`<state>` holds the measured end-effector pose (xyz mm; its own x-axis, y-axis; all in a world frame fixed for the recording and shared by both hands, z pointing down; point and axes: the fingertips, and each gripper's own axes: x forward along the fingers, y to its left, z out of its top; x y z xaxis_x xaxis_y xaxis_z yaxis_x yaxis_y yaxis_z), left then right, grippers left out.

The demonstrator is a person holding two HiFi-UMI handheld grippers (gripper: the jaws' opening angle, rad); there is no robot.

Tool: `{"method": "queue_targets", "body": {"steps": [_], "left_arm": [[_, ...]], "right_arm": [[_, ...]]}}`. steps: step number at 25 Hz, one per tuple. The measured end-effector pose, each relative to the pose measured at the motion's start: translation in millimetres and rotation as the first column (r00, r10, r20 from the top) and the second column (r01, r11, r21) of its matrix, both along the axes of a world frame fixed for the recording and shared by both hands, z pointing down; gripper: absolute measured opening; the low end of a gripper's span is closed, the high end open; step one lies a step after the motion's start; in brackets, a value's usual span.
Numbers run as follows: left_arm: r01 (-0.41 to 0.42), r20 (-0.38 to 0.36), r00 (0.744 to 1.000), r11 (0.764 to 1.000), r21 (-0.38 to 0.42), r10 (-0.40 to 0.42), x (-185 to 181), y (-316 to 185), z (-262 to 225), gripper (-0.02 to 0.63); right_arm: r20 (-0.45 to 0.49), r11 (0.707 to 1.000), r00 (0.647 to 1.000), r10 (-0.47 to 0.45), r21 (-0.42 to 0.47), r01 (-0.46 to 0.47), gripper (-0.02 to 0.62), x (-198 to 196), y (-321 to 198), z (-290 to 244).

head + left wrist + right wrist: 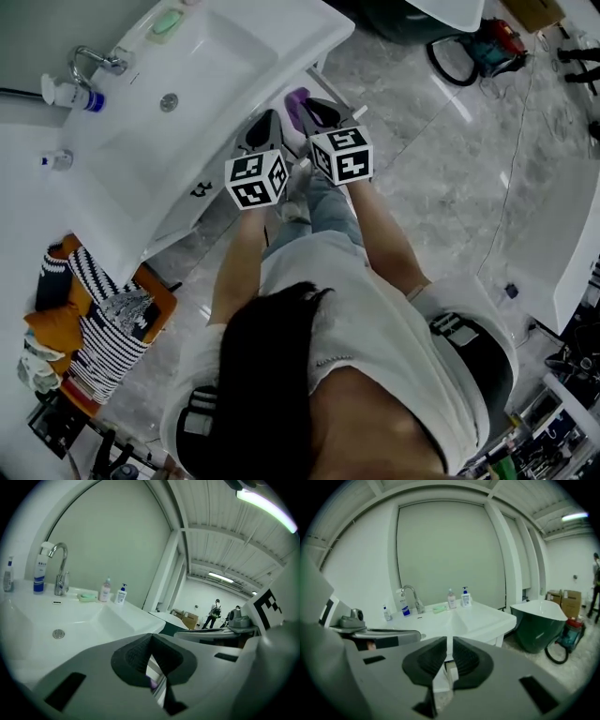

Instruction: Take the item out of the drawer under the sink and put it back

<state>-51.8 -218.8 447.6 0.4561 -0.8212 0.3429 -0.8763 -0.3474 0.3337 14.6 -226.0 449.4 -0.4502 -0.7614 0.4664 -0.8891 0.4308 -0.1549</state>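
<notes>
Both grippers are held side by side in front of the white sink (234,56), above its front edge. In the head view my left gripper (267,117) and my right gripper (314,105) point at the basin's front corner. A purple item (298,101) shows between their tips, lower down; a sliver of it (152,682) shows below the left pads. I cannot tell what it rests on. The left gripper (151,641) has its pads meeting at the tip, nothing pinched. The right gripper (449,644) shows only a thin slit between empty pads. The white drawer front (192,202) sits under the sink.
A faucet (94,61), bottles (121,594) and a green soap dish (166,22) stand at the sink's back. A basket of striped cloth (94,319) sits at lower left. A dark green tub (539,625) and hoses (478,47) stand to the right; people (215,612) are far off.
</notes>
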Motion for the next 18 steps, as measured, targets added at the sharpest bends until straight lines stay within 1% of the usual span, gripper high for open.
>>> {"method": "queue_targets", "body": {"steps": [3, 5, 8, 12, 16, 18], "left_arm": [[-0.006, -0.009, 1.0, 1.0, 0.017, 0.006, 4.3, 6.0, -10.1, 0.002], [0.007, -0.03, 1.0, 1.0, 0.021, -0.006, 6.4, 11.6, -15.5, 0.002], [0.008, -0.054, 0.999, 0.999, 0.036, -0.006, 13.9, 15.9, -24.3, 0.002], [-0.008, -0.047, 0.999, 0.998, 0.059, 0.011, 17.5, 19.3, -32.8, 0.002], [0.015, -0.066, 0.998, 0.998, 0.06, -0.011, 14.4, 18.8, -39.0, 0.002], [0.015, -0.076, 0.997, 0.998, 0.065, -0.01, 16.1, 19.0, -41.2, 0.002]], "right_arm": [[-0.009, 1.0, 1.0, -0.01, 0.025, 0.01, 0.035, -3.8, 10.8, -12.1], [-0.018, 0.999, 1.0, -0.015, 0.04, 0.016, 0.025, -7.4, 20.6, -18.2], [-0.013, 0.997, 1.0, 0.018, 0.072, -0.017, 0.015, -3.7, 27.2, -29.4], [-0.034, 0.995, 0.999, 0.042, 0.095, -0.038, 0.015, 1.0, 33.4, -37.4], [-0.041, 0.992, 0.997, 0.058, 0.116, -0.053, 0.015, 3.4, 38.8, -44.6], [-0.04, 0.99, 0.997, 0.065, 0.131, -0.059, 0.015, 5.1, 39.9, -50.8]]}}
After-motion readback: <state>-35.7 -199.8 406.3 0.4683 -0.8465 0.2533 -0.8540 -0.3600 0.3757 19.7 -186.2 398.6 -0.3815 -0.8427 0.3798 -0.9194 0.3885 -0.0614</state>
